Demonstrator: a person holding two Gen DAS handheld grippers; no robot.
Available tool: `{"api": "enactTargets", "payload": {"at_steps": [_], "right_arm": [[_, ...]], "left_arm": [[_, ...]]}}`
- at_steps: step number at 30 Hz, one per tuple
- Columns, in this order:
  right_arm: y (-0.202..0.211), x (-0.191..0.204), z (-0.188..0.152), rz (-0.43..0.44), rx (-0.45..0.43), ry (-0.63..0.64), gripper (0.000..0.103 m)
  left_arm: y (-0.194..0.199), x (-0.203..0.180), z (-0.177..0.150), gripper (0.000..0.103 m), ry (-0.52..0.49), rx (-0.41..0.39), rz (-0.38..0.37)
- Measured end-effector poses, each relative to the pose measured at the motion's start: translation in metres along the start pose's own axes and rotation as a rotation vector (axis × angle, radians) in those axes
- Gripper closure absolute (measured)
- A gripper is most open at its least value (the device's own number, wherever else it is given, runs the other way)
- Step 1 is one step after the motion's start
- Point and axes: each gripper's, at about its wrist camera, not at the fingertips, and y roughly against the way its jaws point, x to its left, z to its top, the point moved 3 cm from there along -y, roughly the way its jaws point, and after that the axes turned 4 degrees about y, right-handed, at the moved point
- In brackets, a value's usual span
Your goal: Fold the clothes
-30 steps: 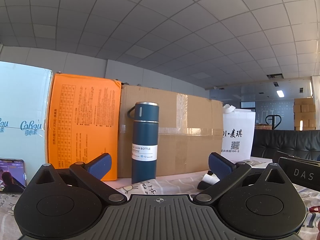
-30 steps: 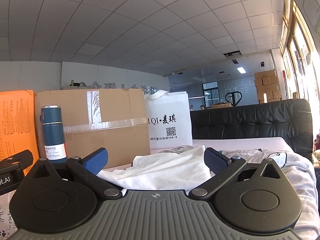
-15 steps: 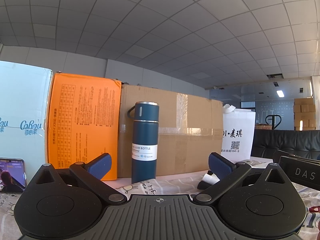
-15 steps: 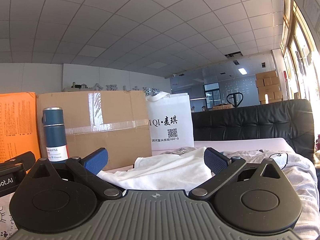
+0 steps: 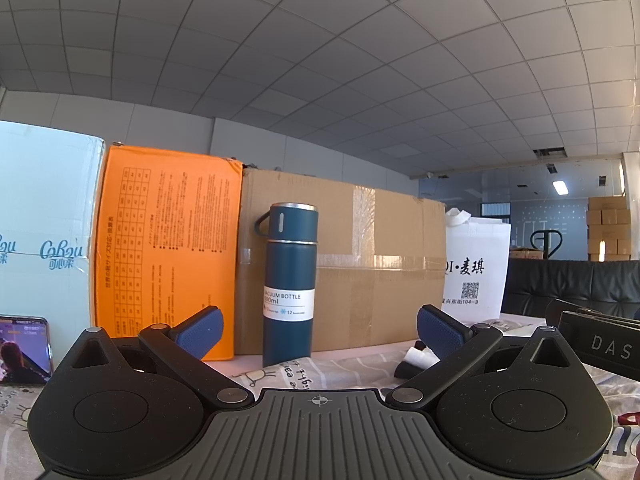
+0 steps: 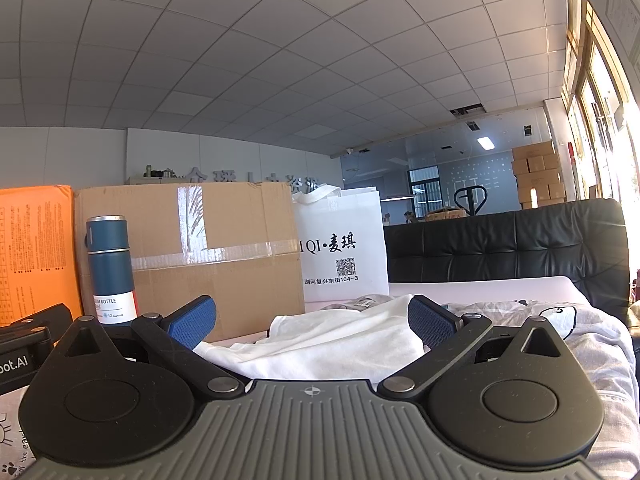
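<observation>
Nothing is gripped yet, so I'd say folding hasn't begun. The left gripper (image 5: 318, 330) gapes empty toward one flask (image 5: 290, 284) and three boxes (image 5: 340, 268). The right gripper (image 6: 312, 318) also gapes empty, low over one white shirt (image 6: 332, 344) crumpled on the worktop (image 6: 480, 286). Next, I'd guess, it must pinch an edge.

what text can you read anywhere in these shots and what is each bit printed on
"VACUUM BOTTLE", "500ml", partly cut: white label on the blue vacuum bottle
"QI·麦琪" and "104-3": white tote bag, above and below a QR code
"CoRou 可心柔": pale blue box
"DAS": black device, cut off
"oot.AI": black device, cut off
Orange box: table and print too small to read
Printed cloth: lettering illegible
</observation>
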Motion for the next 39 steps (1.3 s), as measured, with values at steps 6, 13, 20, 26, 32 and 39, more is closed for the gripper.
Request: {"api": "enactTargets", "payload": {"at_steps": [6, 13, 20, 26, 32, 39], "right_arm": [[0.0, 0.0, 0.0, 0.0, -0.001, 0.0, 0.0], [0.003, -0.002, 0.001, 0.018, -0.027, -0.021, 0.0], [0.003, -0.002, 0.001, 0.021, -0.03, -0.027, 0.0], [0.005, -0.002, 0.001, 0.023, -0.035, -0.028, 0.0], [0.008, -0.005, 0.002, 0.022, -0.048, -0.042, 0.0], [0.008, -0.017, 0.0, 0.029, -0.054, -0.127, 0.0]], "left_arm": [[0.0, 0.0, 0.0, 0.0, 0.002, -0.001, 0.0], [0.003, -0.001, 0.001, 0.0, 0.002, -0.016, -0.008], [0.003, 0.0, 0.001, 0.0, 0.005, -0.016, -0.008], [0.004, 0.001, 0.002, 0.0, 0.005, -0.023, -0.005], [0.008, -0.001, 0.003, 0.0, -0.01, -0.052, 0.04], [0.011, 0.0, 0.005, 0.0, -0.011, -0.073, 0.071]]}}
